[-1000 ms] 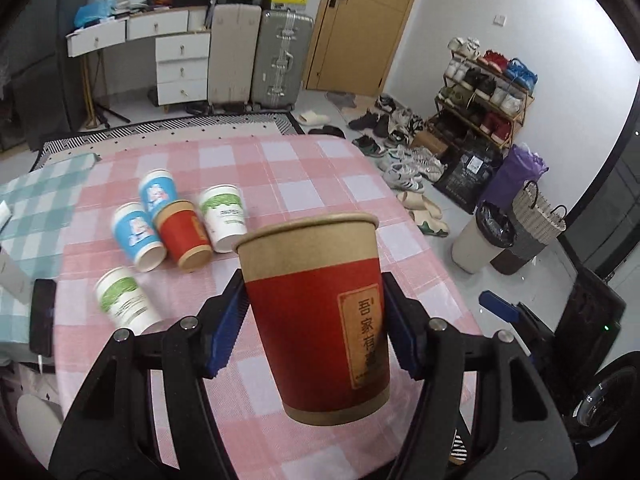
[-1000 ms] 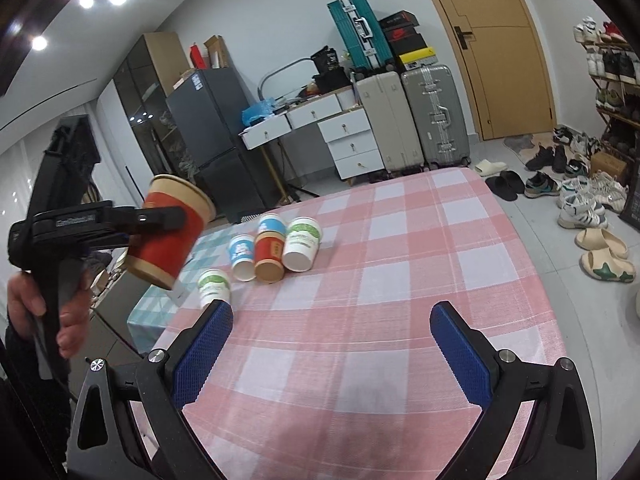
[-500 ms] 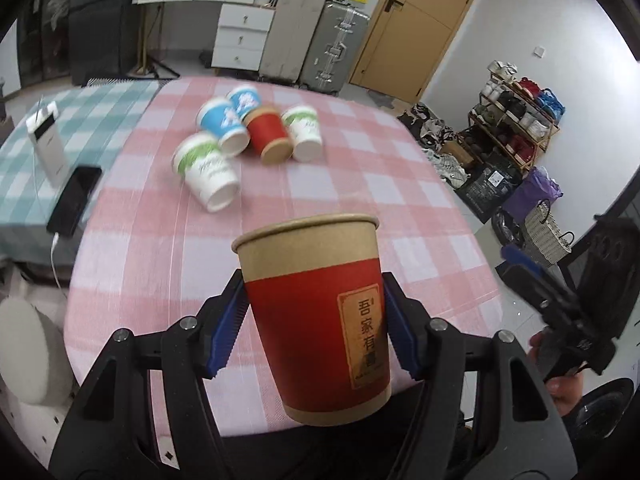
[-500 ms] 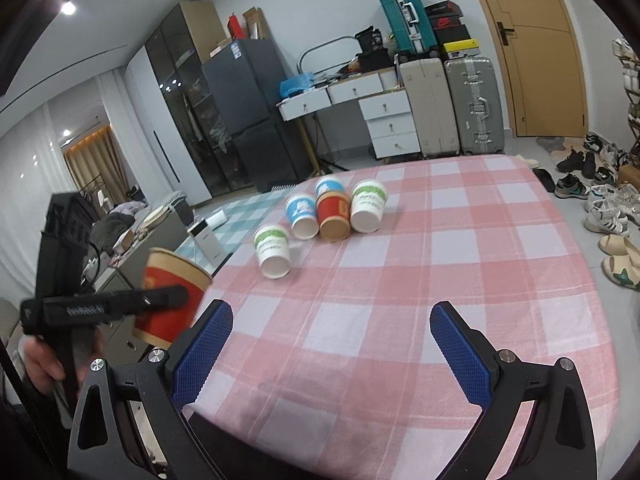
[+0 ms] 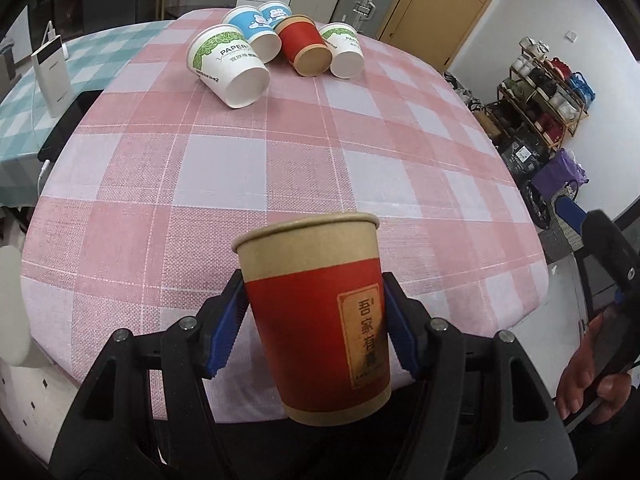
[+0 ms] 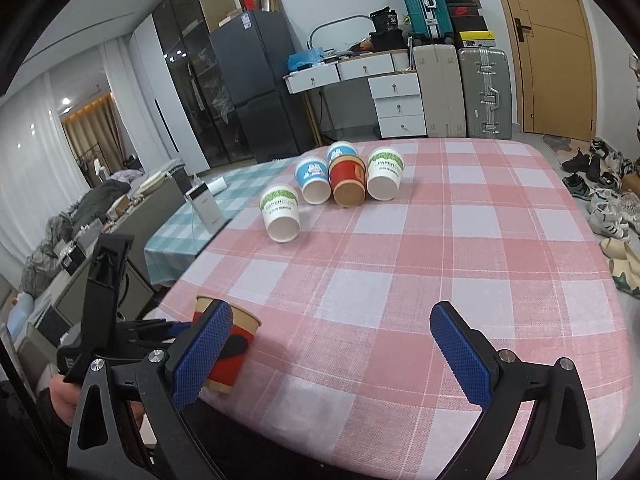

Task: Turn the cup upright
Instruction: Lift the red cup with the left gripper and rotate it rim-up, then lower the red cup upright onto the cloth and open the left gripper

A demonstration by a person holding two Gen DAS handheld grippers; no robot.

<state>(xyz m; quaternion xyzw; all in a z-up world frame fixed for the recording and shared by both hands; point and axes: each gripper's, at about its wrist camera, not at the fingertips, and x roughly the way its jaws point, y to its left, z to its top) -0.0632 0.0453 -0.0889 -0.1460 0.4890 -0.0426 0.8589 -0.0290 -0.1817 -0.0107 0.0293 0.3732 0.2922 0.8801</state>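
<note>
The left gripper (image 5: 314, 320) pinches the red cup (image 5: 320, 320) between its two blue pads (image 5: 224, 332), one pad on each side of the cup wall; the cup stands mouth up, tilted slightly, with its brown rim at the top and a label of printed characters facing the camera. In the right wrist view the same cup (image 6: 230, 344) sits at the near left corner of the table (image 6: 440, 280), partly hidden behind the right gripper's left pad; whether its base touches the cloth or hangs just above it cannot be told. The left gripper (image 6: 176, 326) reaches in from the left in that view, with a hand (image 6: 64, 396) on its handle.

The right gripper (image 6: 332, 352) is spread wide with nothing between its blue pads; it hangs over the near edge of the table, well apart from the other cups.

Five more cups lie on their sides at the far part of the pink checked cloth; a green-and-white cup (image 5: 230, 70) lies nearest, apart from the rest; behind it two blue cups (image 5: 256, 36), a second red cup (image 5: 306, 50) and another green-and-white cup (image 5: 342, 54) lie close together, mouths toward the cameras.

A white power bank (image 5: 52, 68) stands on the teal checked cloth to the left; a dark phone (image 5: 68, 128) lies just beside it.
</note>
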